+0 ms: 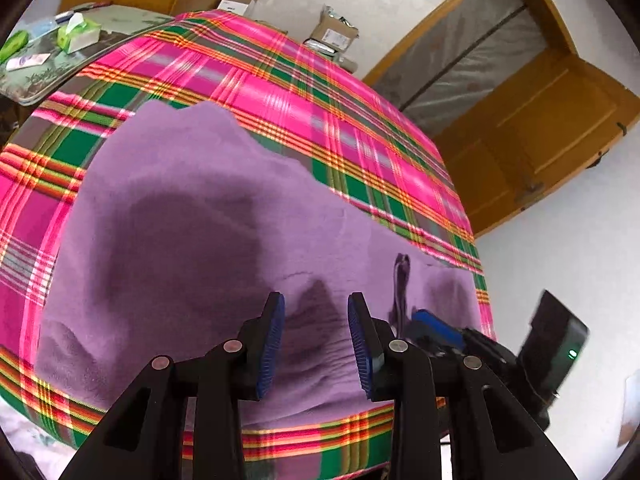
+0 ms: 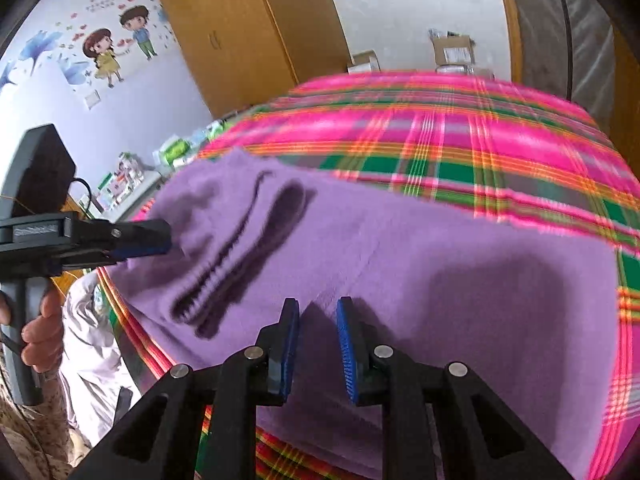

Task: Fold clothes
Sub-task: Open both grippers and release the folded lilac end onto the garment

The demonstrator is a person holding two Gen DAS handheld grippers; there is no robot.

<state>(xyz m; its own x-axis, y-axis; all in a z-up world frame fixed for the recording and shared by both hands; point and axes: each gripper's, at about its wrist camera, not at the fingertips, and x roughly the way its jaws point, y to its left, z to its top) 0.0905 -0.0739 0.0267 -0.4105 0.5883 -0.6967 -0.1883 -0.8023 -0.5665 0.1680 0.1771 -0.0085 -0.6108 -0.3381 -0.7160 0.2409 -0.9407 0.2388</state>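
A purple fleece garment (image 1: 192,216) lies spread flat on a pink, green and orange plaid blanket (image 1: 280,80). My left gripper (image 1: 316,338) hangs open just above the garment's near edge, with only cloth below the gap between its blue pads. To its right, my right gripper (image 1: 436,326) sits low by the garment's right part. In the right wrist view the garment (image 2: 460,260) fills the middle, and my right gripper (image 2: 319,342) is open over its near edge. My left gripper (image 2: 146,238), held by a hand (image 2: 40,332), reaches in at the garment's left edge.
A side table (image 1: 44,76) at the far left holds a tissue box (image 1: 78,32) and small items. Cardboard boxes (image 1: 334,32) stand behind the blanket. A wooden door (image 1: 540,120) is at the right. A white cloth (image 2: 92,344) lies below the blanket's left edge.
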